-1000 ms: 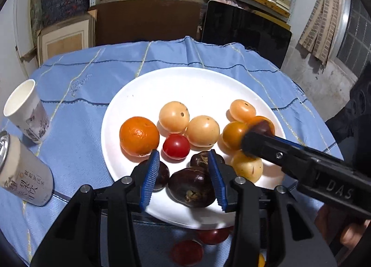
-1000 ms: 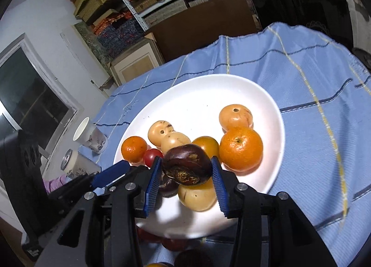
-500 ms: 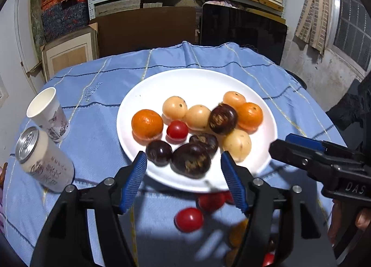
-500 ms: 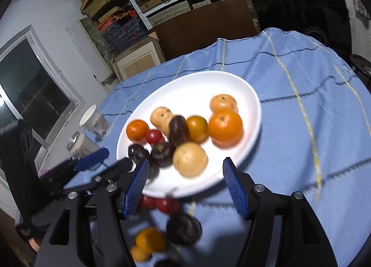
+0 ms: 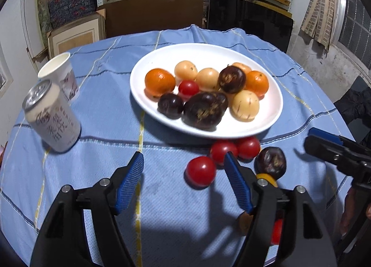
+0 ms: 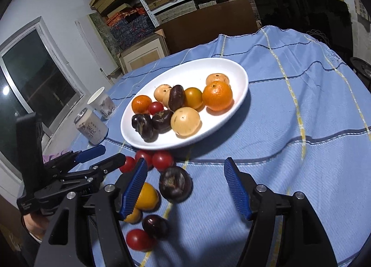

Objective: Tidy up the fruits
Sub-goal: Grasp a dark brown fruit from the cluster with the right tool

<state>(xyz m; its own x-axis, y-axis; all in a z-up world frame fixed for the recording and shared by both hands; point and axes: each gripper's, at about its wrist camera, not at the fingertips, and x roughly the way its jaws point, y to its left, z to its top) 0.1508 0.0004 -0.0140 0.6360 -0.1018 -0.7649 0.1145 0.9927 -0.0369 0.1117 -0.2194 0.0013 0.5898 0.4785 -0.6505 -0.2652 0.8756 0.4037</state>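
Fruit just delivered: both dark fruits now lie on the plate (image 5: 266, 125), and the left hand-held gripper (image 5: 183, 181) and right hand-held gripper (image 6: 185, 185) have just opened, empty and pulled back. Loose fruit remains at the plate's 6 o'clock, including a tomato (image 5: 200, 170).

Yellow fruit (image 5: 266, 177) and red fruit (image 5: 277, 232) half hidden behind tongs.

light: bright overhead | shadows: soft, near side | edges: fisheye-bent, dark corners
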